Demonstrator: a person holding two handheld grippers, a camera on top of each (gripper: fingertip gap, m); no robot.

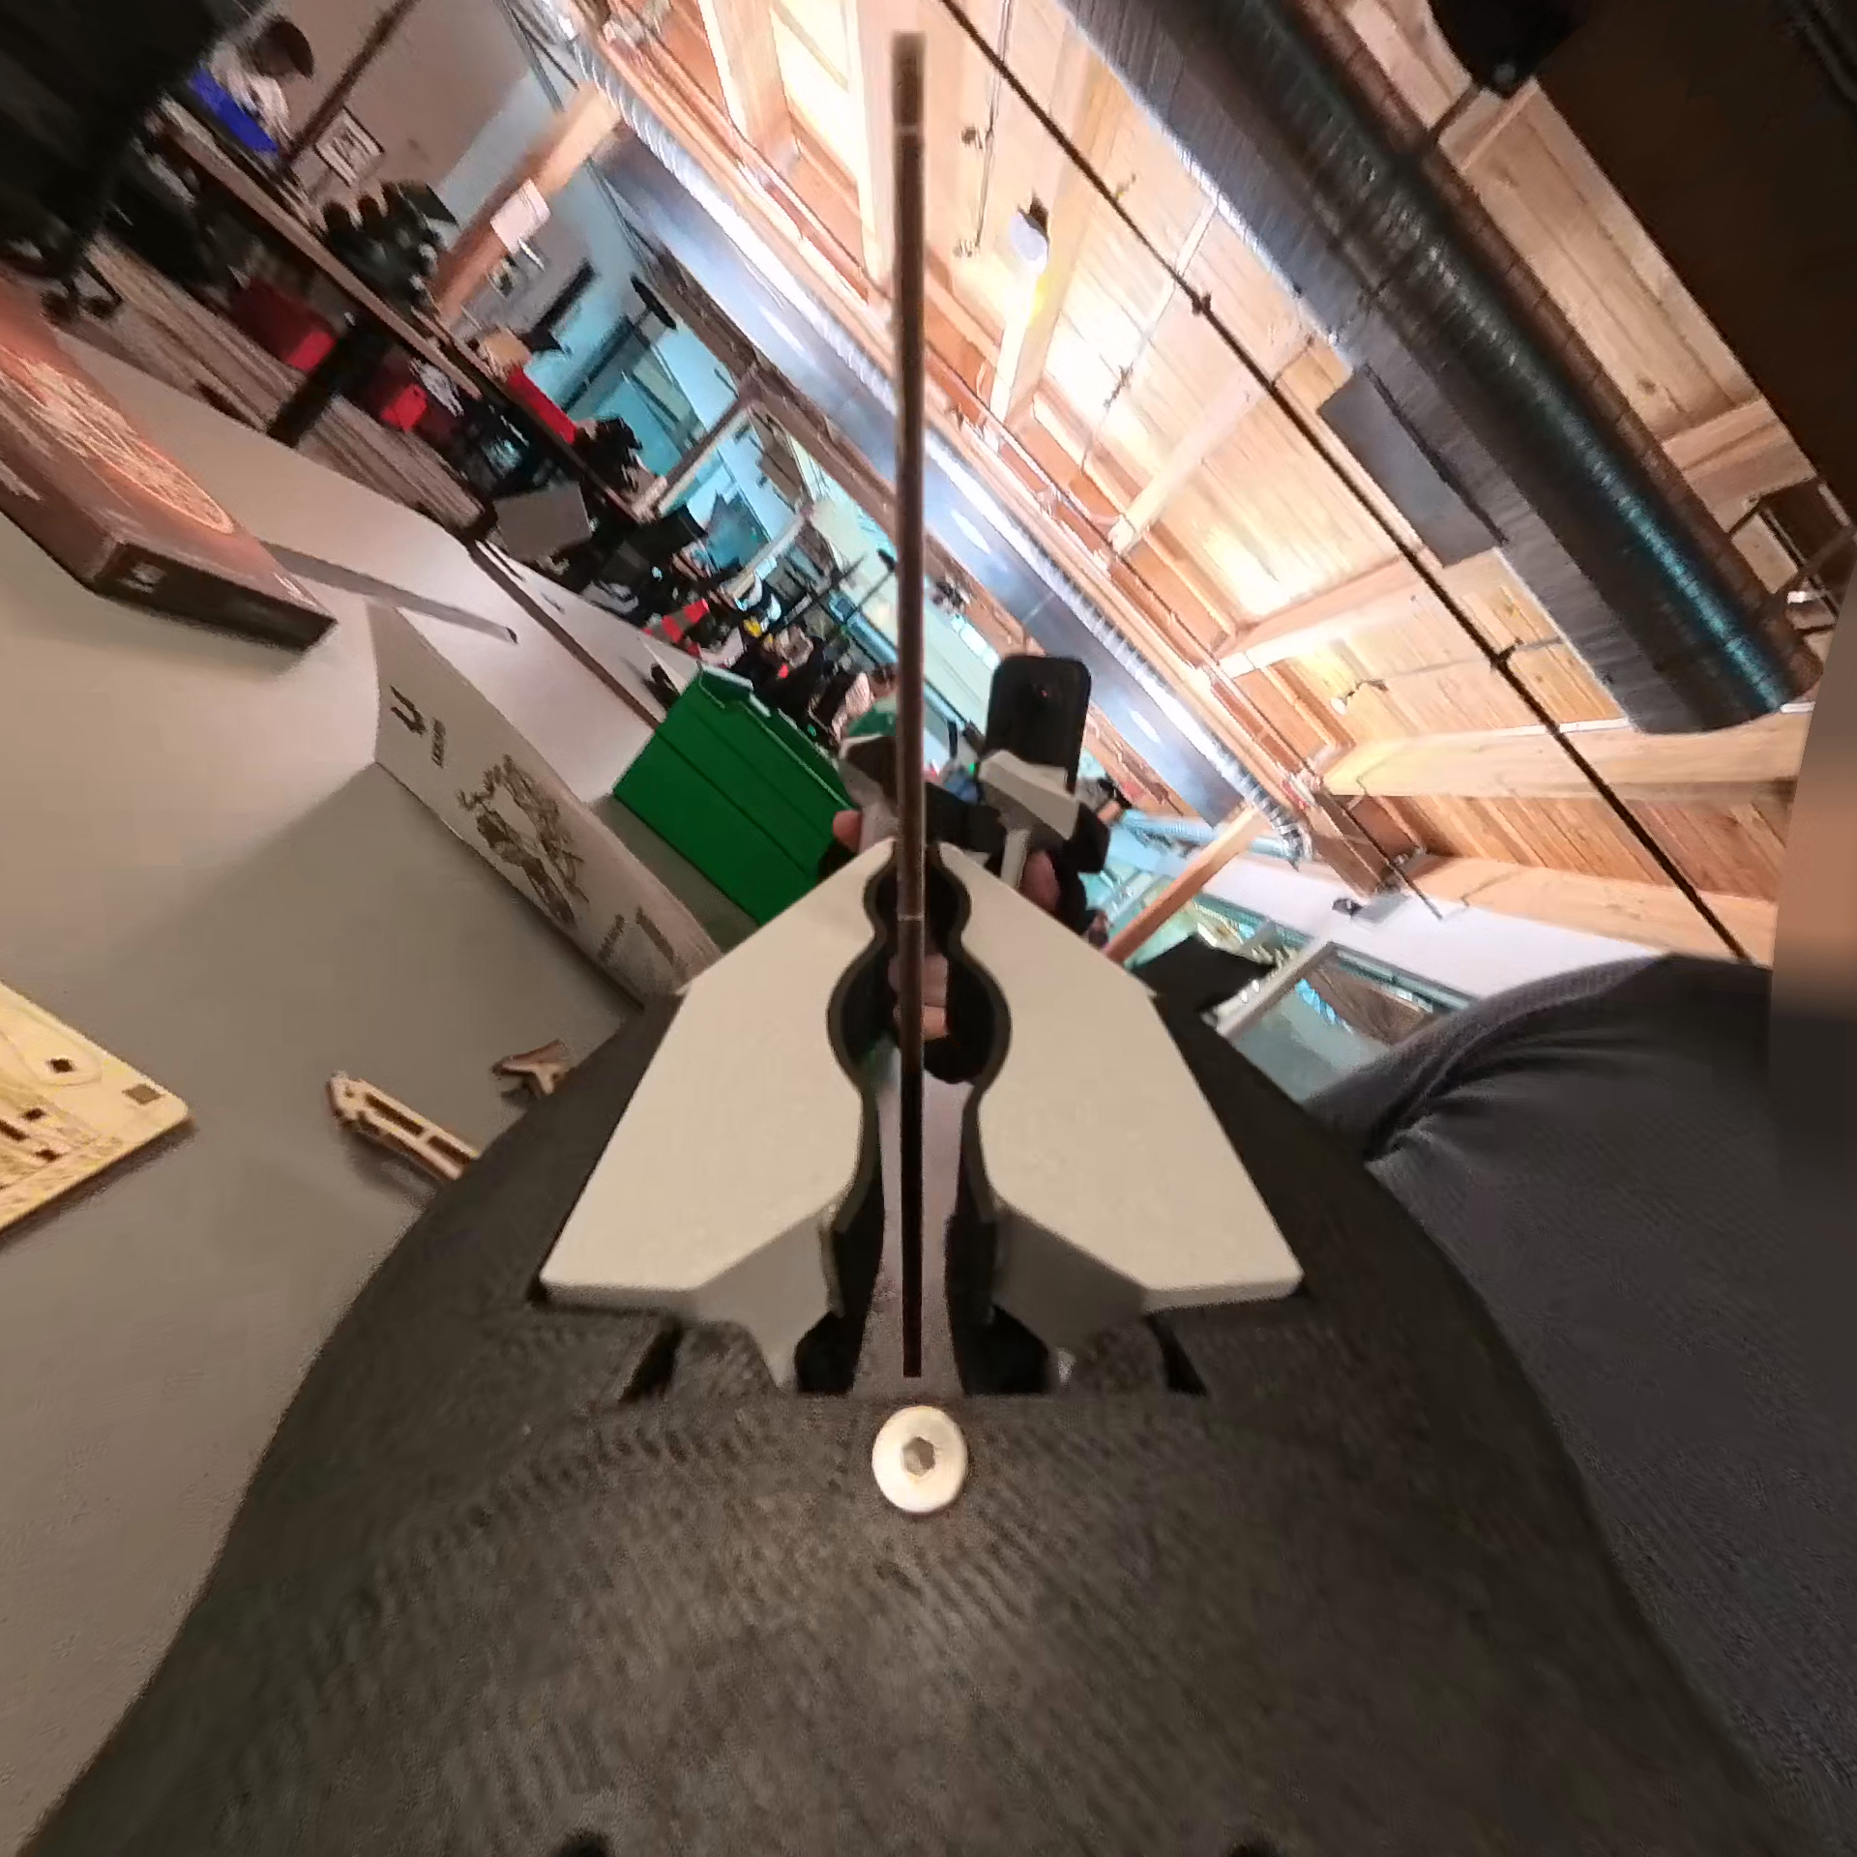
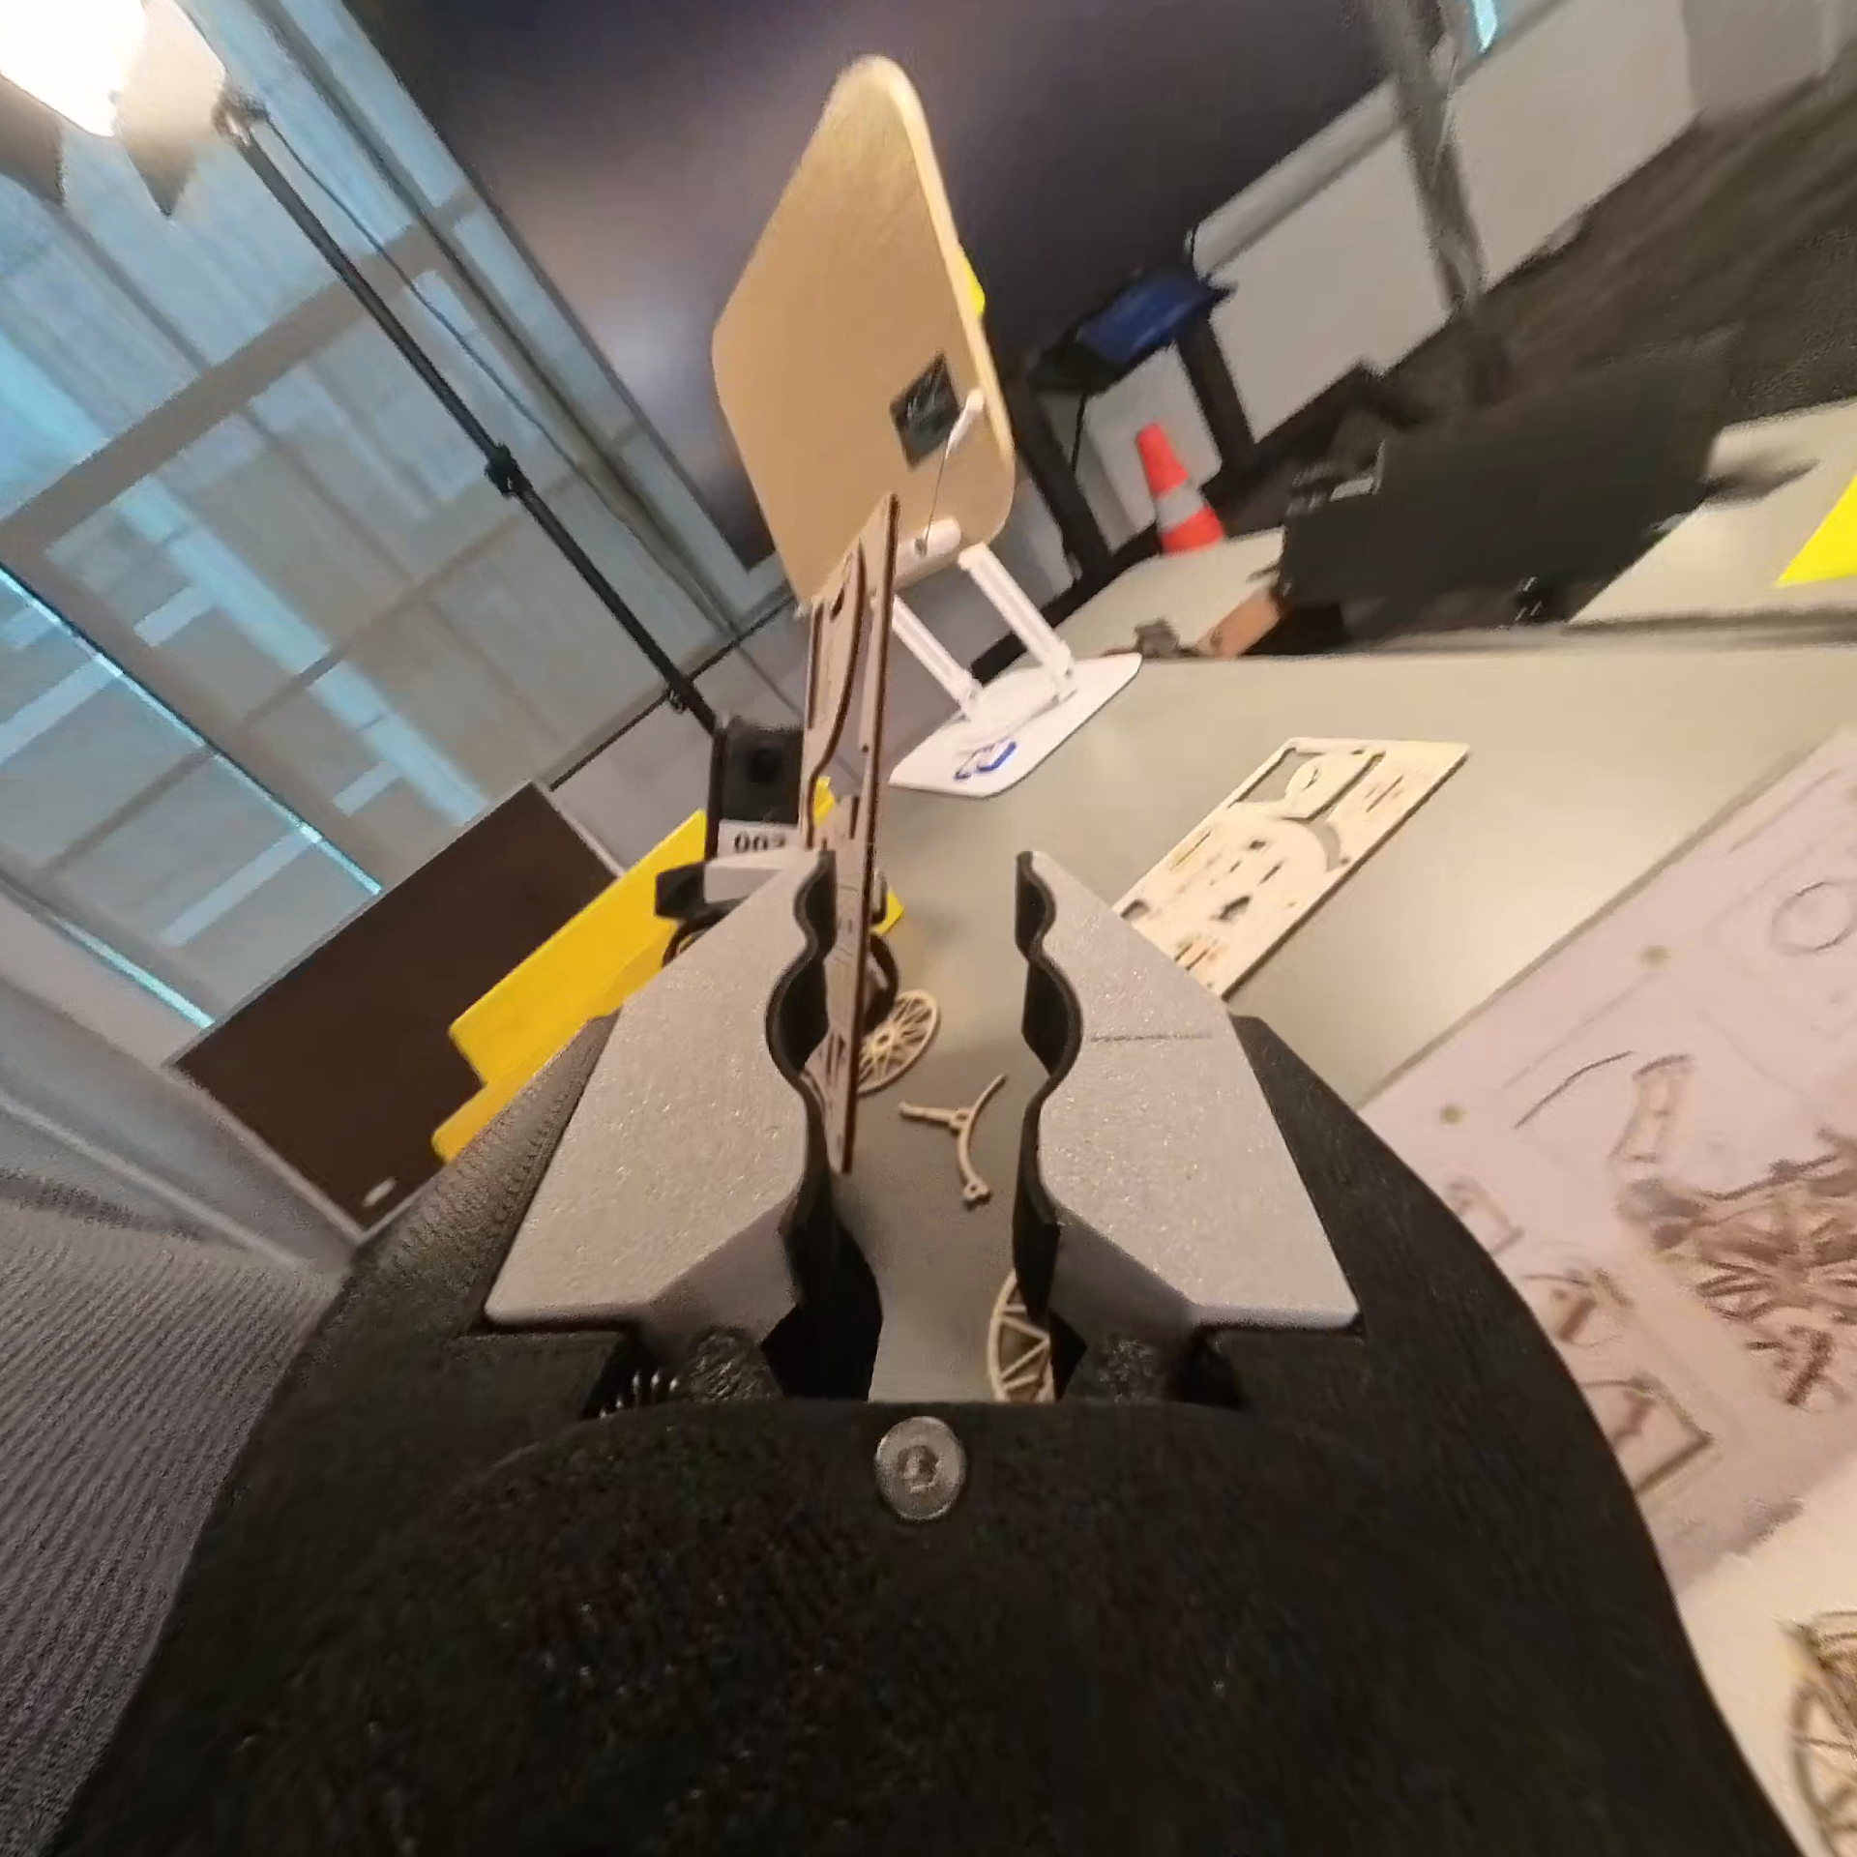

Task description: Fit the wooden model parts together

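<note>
The left tool [image 1: 909,884] is clamped on a thin wooden strip [image 1: 910,402], seen edge-on. The strip runs from deep between the grey fingers [image 1: 724,1125] straight out past their tips and far beyond, raised off the tabletop [image 1: 201,824]. To the tool's left, on the grey tabletop, lie two small loose wooden pieces [image 1: 402,1120] and, nearer the picture's edge, the corner of a cut-out sheet [image 1: 70,1125]. Farther back stand a white box [image 1: 482,784] with a printed drawing on its side, a dark flat box [image 1: 131,502] and a green bin [image 1: 734,764]. Beyond the left tool's tips, the right tool [image 1: 955,794] faces this way, a hand behind it.

In the right wrist view, the right tool [image 2: 924,884] stands spread apart, gripping nothing. A slotted wooden plate [image 2: 854,804] rises on edge against the inner face of the left-hand finger [image 2: 703,1085]; whether it touches the pad cannot be told. Through the gap, on the tabletop [image 2: 1306,754], lie a small curved forked piece [image 2: 960,1130] and a spoked wheel [image 2: 899,1035] just past it; another wheel [image 2: 1020,1347] shows near the tool's base. To the right lie a printed instruction sheet [image 2: 1608,1156] and, farther off, a punched-out wooden panel [image 2: 1286,854]. A yellow bin [image 2: 563,995] sits to the left. Farther back, a white stand [image 2: 1005,693] carries a tan board [image 2: 854,332], and an orange cone [image 2: 1181,492] stands beyond it.
</note>
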